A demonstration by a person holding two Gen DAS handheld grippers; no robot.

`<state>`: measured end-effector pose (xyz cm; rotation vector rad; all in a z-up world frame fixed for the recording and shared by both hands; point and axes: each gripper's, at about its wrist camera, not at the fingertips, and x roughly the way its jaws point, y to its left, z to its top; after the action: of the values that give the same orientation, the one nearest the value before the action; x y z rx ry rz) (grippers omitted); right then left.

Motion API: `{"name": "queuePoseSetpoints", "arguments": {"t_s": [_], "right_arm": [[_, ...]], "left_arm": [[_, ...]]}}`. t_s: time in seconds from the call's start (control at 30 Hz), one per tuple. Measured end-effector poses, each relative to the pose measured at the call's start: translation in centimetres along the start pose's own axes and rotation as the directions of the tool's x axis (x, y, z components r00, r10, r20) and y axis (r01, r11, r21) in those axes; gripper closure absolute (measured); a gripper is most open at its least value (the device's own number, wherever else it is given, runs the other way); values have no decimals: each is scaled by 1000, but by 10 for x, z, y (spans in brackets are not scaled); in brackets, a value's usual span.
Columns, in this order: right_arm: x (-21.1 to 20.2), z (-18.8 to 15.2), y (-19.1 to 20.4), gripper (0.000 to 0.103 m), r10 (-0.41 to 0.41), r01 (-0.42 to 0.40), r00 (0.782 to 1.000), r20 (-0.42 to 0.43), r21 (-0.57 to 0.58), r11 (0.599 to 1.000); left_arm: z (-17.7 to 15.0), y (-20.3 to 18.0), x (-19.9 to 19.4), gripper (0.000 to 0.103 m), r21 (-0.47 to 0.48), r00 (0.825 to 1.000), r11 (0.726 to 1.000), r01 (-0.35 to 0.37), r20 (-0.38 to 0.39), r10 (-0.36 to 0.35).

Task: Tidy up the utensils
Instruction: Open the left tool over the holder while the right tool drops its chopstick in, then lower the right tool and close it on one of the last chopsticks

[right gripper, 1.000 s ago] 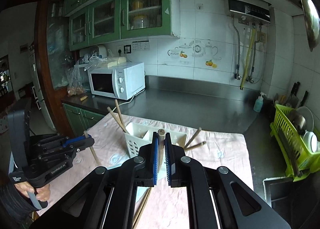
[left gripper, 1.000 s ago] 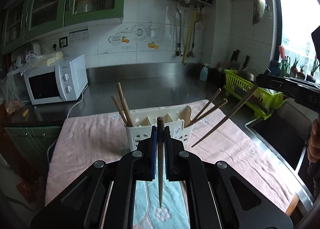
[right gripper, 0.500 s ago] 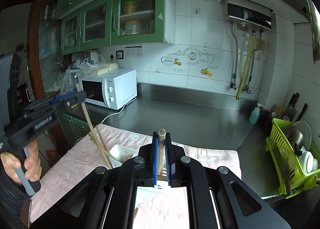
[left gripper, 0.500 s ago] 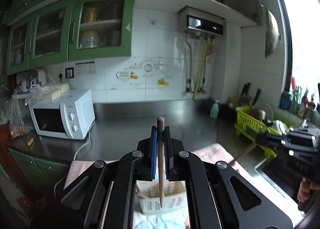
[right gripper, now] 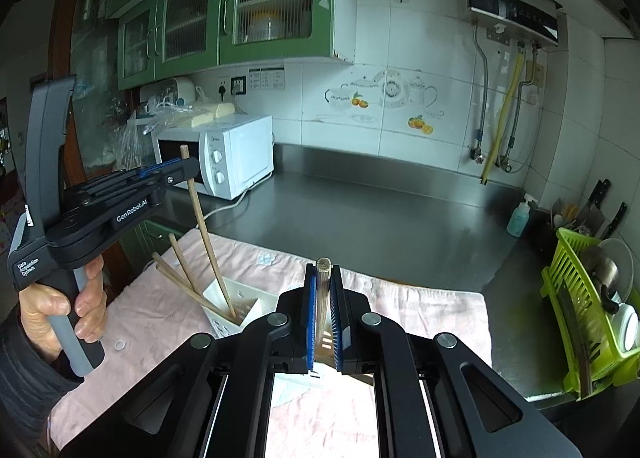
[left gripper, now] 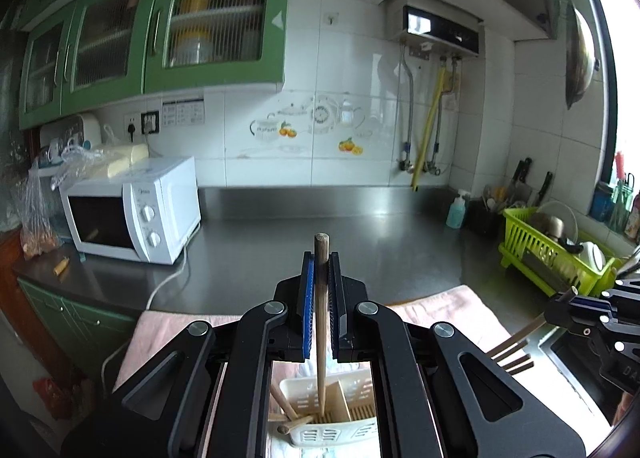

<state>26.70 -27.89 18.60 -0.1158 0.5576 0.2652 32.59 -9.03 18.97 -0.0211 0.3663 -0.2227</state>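
- Pink cloth (right gripper: 168, 322) on the steel counter (right gripper: 360, 210); white utensil caddy (left gripper: 340, 428) stands on it, low-centre in my L wrist view, directly below and ahead of the L gripper (left gripper: 319, 274).
- In R wrist view the caddy (right gripper: 232, 298) sits just left of the R gripper (right gripper: 323, 282), nearly under it. Both hands are close; I judge L the nearer to a drop, as its stick is already lined up over a slot.
- L gripper is clamped on one chopstick (left gripper: 320, 338), long axis near vertical, lower tip at or just inside a caddy compartment beside the sticks already there (left gripper: 286, 410).
- R gripper is closed tight on a second chopstick (right gripper: 322, 306), also upright; can't see its lower tip.
- L gripper seen from R cam (right gripper: 188, 170): stick slants down into caddy's left compartment.
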Motion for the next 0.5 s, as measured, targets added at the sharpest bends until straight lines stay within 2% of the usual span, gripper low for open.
{"name": "queuePoseSetpoints", "arguments": {"t_s": [0.2, 0.4, 0.5], "right_arm": [[22, -11, 5, 96, 12, -12, 999, -44, 6, 1000], [10, -17, 9, 86, -4, 4, 1000, -2, 14, 1000], [-4, -25, 10, 83, 3, -4, 1000, 23, 30, 1000]], "left_arm": [[-14, 5, 8, 98, 2, 999, 1000, 12, -45, -12], [-20, 5, -10, 93, 13, 999, 1000, 26, -35, -25], [-26, 6, -27, 83, 5, 999, 1000, 26, -29, -26]]}}
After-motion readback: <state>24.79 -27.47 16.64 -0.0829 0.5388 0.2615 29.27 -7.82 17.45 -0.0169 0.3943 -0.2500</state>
